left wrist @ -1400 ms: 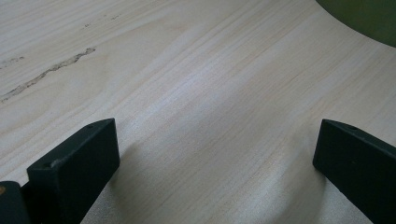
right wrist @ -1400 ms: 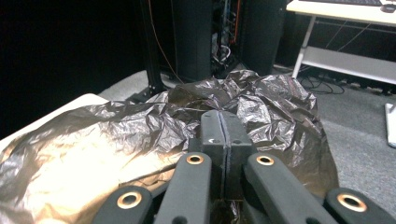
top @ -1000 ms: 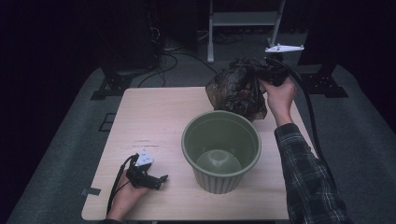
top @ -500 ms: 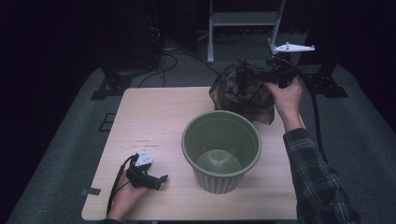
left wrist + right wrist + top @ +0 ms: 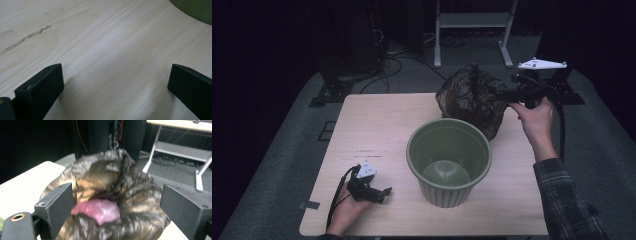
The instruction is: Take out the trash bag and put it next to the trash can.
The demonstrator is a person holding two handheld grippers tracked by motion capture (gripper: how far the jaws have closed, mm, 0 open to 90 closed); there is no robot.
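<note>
Right gripper [image 5: 498,94] backed off rightward, jaws just opened wide, nothing clamped, crumpled dark plastic bag [image 5: 469,100] on table's far edge behind green ribbed plastic pot [image 5: 448,162], left gripper [image 5: 382,192] wide, resting on pale wooden table [image 5: 377,125].

The left gripper [image 5: 384,192] is a small black tool with a white three-cornered plate on top and a black cable trailing in a loop from its back. Seen up close, its two jaws are matt black, blocky slabs with small screw holes in their upper faces. The right gripper [image 5: 497,93] is black too, topped by a pale grey three-cornered plate, with a thick black cable hanging from it. Its jaws are square black blocks; one has a brass-coloured ring. The right arm wears a dark plaid sleeve [image 5: 564,200].
</note>
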